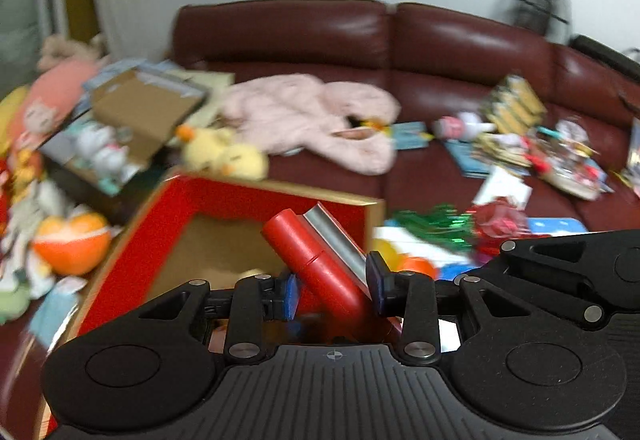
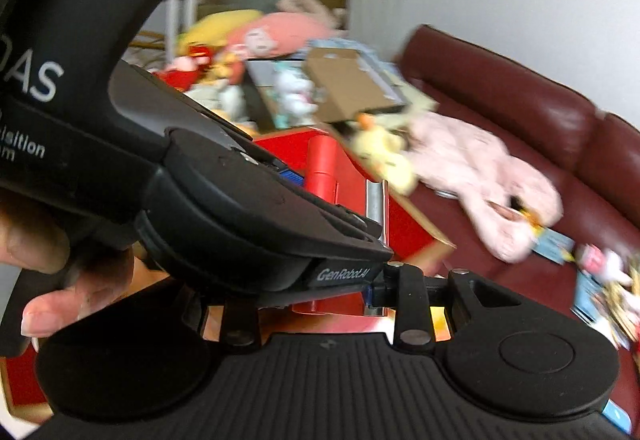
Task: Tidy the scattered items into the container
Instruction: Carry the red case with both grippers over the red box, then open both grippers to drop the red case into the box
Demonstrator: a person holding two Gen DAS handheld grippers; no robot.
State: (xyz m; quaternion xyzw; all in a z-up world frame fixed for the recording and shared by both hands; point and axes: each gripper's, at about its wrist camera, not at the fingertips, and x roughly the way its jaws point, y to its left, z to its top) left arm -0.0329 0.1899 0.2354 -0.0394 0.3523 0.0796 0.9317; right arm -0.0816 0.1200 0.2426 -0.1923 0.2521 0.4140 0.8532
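The left tongs (image 1: 332, 290) pinch a red tube with a silver strip (image 1: 320, 260), tilted above the red box (image 1: 132, 240) just ahead. The right tongs (image 2: 360, 300) sit beneath the left device; whether spread or pressed together cannot be told. A bare hand (image 2: 60, 272) grips at left.

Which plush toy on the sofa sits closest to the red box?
The yellow duck plush, lying right at the red box's far rim. The pink plush lies behind it; the orange plush sits off to the box's left.
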